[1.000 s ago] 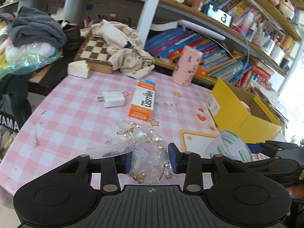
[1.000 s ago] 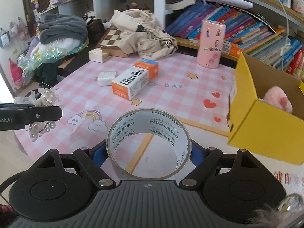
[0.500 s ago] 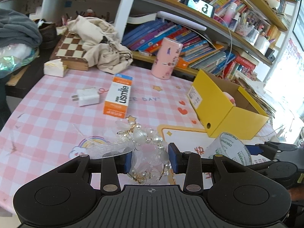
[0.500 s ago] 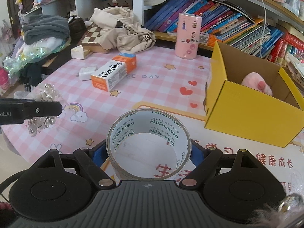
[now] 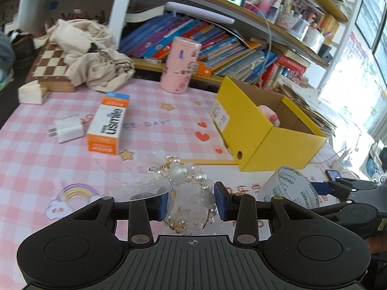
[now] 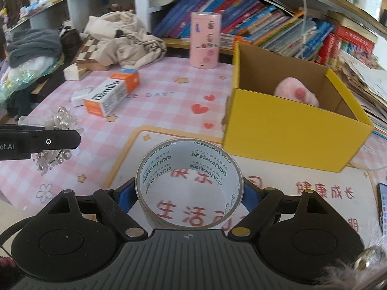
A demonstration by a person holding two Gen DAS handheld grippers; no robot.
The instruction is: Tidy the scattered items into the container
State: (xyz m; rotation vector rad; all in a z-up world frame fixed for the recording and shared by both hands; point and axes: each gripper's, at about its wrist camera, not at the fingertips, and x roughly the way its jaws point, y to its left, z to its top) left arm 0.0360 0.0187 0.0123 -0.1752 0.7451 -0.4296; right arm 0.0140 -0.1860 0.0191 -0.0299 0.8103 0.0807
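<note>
Left gripper (image 5: 191, 204): jaws narrow, blue pads clamped on a pearl hairpiece (image 5: 187, 188) w/ clear ribbon trailing toward 9 o'clock; piece hangs above the table (image 5: 29, 169). Right gripper (image 6: 189, 193): jaws wide, pads pressed on both sides of a tape roll (image 6: 189, 183), roll's open core facing the camera. In the left view the roll shows at 3 o'clock of the hairpiece, just beside it; in the right view the hairpiece sits at 9 o'clock, well apart from the roll.

Yellow box (image 6: 290, 130): open-topped, on the table at approx. 1 o'clock of the tape roll, near but not touching. Pink plush (image 6: 296, 94) lies inside, against the far wall.

Still on the table: orange-white carton (image 5: 107, 125) at 11 o'clock of the left gripper, lying flat; white charger (image 5: 67, 130) just beside it at 9 o'clock; pink tin (image 5: 181, 65) upright at 12 o'clock, near the back edge. Chessboard (image 5: 50, 65) w/ beige cloth (image 5: 96, 58) over it at the far-left corner. Phone (image 6: 382, 207) at the right edge, 3 o'clock.
</note>
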